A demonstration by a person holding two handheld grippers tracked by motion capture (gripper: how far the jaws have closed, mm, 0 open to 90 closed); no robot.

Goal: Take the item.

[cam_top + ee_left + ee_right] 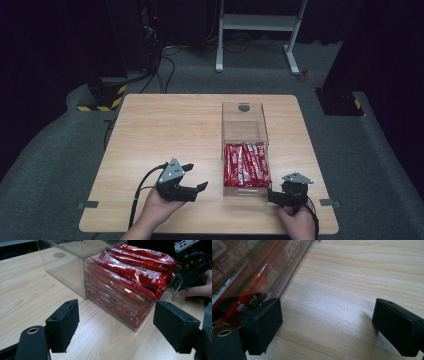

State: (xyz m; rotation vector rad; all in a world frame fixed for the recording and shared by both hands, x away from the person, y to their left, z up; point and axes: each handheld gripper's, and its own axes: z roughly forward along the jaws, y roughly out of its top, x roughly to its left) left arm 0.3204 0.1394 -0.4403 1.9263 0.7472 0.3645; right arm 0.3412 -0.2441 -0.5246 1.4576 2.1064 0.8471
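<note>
Left gripper (pixel 196 178) wide, empty, nine o'clock of clear box (pixel 245 131); right gripper (pixel 274 192) wide, empty, five o'clock corner; probably steady box first, then pinch one red sachet (pixel 246 165).

Light wood-grain table (pixel 170 125) on grey carpet. A clear plastic box (pixel 244 125) sits on its right half, the near compartment packed with red sachets (pixel 246 165), the far compartment empty.

Both tongs low and wide-jawed — left tongs (pixel 192 179) angled rightward, right tongs (pixel 274 192) gripping nothing.
</note>
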